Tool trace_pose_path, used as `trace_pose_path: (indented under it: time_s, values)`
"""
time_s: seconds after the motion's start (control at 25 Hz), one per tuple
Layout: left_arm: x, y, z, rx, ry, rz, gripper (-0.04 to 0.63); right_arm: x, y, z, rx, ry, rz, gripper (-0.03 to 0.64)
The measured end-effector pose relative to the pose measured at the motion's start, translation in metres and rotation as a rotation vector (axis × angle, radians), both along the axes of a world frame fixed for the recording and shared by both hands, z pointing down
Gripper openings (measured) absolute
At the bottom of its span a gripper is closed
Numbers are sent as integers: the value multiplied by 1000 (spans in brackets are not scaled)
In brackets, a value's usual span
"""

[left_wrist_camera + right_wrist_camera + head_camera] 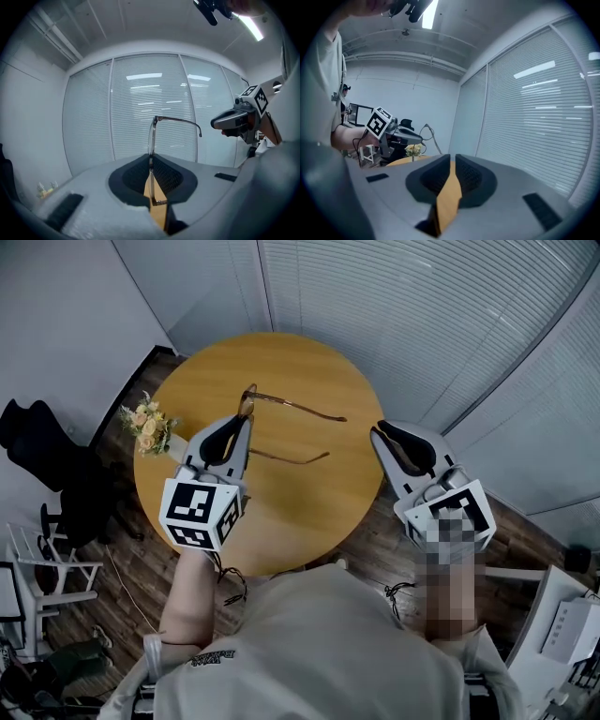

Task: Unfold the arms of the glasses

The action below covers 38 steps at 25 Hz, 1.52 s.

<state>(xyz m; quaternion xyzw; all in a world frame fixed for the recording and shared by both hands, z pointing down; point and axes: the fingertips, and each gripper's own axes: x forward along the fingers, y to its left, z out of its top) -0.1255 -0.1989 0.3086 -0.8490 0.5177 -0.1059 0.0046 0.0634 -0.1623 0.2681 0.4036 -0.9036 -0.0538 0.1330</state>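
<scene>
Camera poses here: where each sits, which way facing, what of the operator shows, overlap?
Head view: on the person's head, steeply down onto the table; torso, arms, left gripper, right gripper.
Left gripper view: on the left gripper, along its jaws shut on the glasses, toward blinds; right gripper at right.
Right gripper view: on the right gripper, across the table toward the left gripper and flowers; shirt at left.
Shared: each gripper view shows the other gripper.
</scene>
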Motion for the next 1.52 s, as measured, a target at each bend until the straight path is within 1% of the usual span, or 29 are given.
trace_pose_path:
  time_s: [0.12, 0.28, 0.52, 0.6, 0.72, 0.8, 0.92, 1.36, 1.52]
  values:
    - [-4, 0, -18, 48, 15, -13, 38, 7, -2, -19, 54, -48, 39, 40]
    - [-5, 4, -43, 106, 53, -28, 38, 23, 0, -42, 112, -133, 94, 40]
    - [-7, 13, -62, 156, 84, -35, 38, 43, 7, -68, 162, -246, 155, 38]
    - [-8, 17, -67, 188, 79, -49, 38, 47, 9, -71, 174, -264, 166, 38]
    - [-7, 23, -74, 241, 41, -68, 38, 51, 10, -72, 174, -261, 168, 38]
    - [-5, 26, -72, 239, 31, -63, 38, 53, 11, -71, 170, -256, 169, 38]
    - [-2, 30, -64, 218, 35, -56, 38, 56, 13, -65, 158, -247, 168, 38]
    - [1, 38, -39, 148, 39, -53, 38, 64, 24, -23, 62, -180, 153, 38]
    - [6, 37, -35, 141, 39, -50, 38, 67, 24, -20, 60, -166, 156, 38]
